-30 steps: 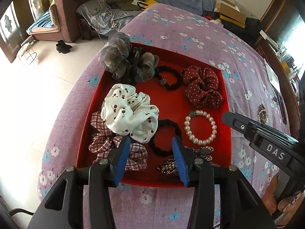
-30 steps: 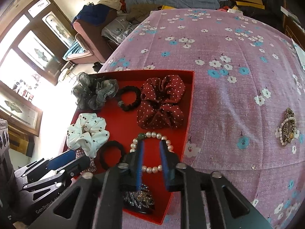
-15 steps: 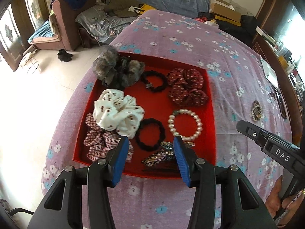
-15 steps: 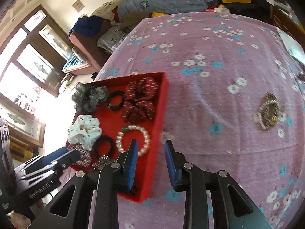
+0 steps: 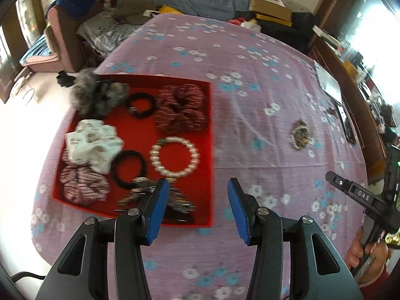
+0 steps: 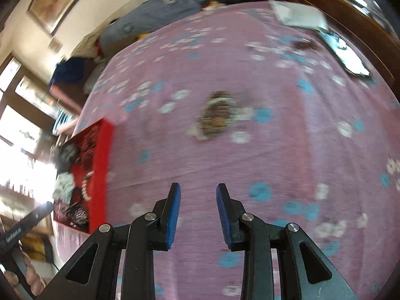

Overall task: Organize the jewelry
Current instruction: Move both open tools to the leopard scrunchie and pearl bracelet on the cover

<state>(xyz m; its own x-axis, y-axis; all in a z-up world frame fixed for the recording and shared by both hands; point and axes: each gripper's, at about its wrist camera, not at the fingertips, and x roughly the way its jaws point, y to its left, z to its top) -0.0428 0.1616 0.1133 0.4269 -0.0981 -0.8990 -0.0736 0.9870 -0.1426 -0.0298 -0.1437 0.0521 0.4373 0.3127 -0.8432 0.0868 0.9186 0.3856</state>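
Left wrist view: bed (image 5: 250,75) under a pink floral sheet fills most of the frame. On it, a red tray (image 5: 210,150) already carries scrunchies (image 5: 180,110), two black hair ties (image 5: 128,165), a pearl bracelet (image 5: 175,157) and dark clips at its near edge. One piece is not in the tray: a brooch-like ornament (image 5: 300,133) with a pearl rim, lying alone on the sheet well apart to the tray's right.

Left gripper (image 5: 197,205) hangs over the tray's near right corner, jaws spread, nothing between them. Right gripper (image 6: 197,212), in its own blurred view, points over bare sheet with the ornament (image 6: 217,115) ahead of it and the tray (image 6: 100,175) off to the left; jaws part-way spread, empty. A hand (image 5: 362,252) on the right gripper's handle shows low right in the left view.

Step, as I judge it: the reach for the last loose piece, so sorting looks nearly finished. Next move calls for bringing the right jaws down astride the ornament, closing on its rim, then carrying it to a free patch of tray. It lies flat, so a shallow pinch could slip or catch the sheet.
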